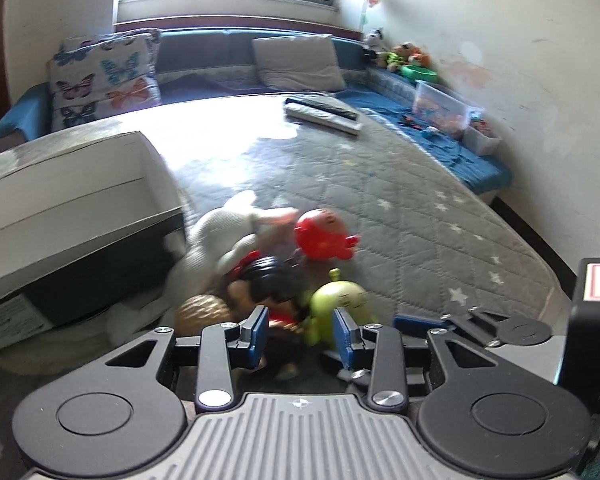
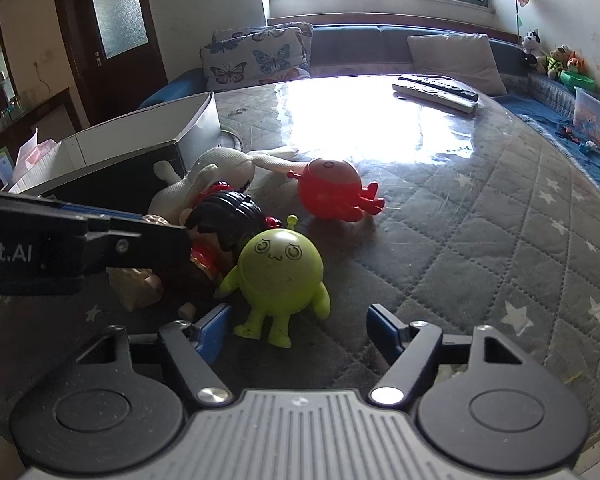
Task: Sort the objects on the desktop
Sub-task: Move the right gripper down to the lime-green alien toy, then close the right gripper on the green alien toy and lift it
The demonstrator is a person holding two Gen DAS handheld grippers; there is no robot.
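On the quilted grey bench (image 2: 480,216) a small heap of toys lies beside an open box (image 2: 148,136) at the left. The right hand-held gripper (image 2: 298,320) sits low at the near edge with its blue pads spread partway; the green round figure (image 2: 280,268) stands just beyond and between them, its feet near the left pad, and neither pad presses on it. To the left of the green figure, touching it, lies a black-haired doll (image 2: 224,220), with a white plush rabbit (image 2: 204,180) behind it against the box and a tan toy (image 2: 140,284) at the near left. The red octopus toy (image 2: 336,192) stands a little farther off, apart from the green figure. The left hand-held gripper (image 1: 300,332) hovers over the heap, jaws narrowly apart, the doll (image 1: 268,284) and green figure (image 1: 340,300) blurred just past its tips; whether it holds anything I cannot tell. Two remote controls (image 2: 436,90) lie far across the bench.
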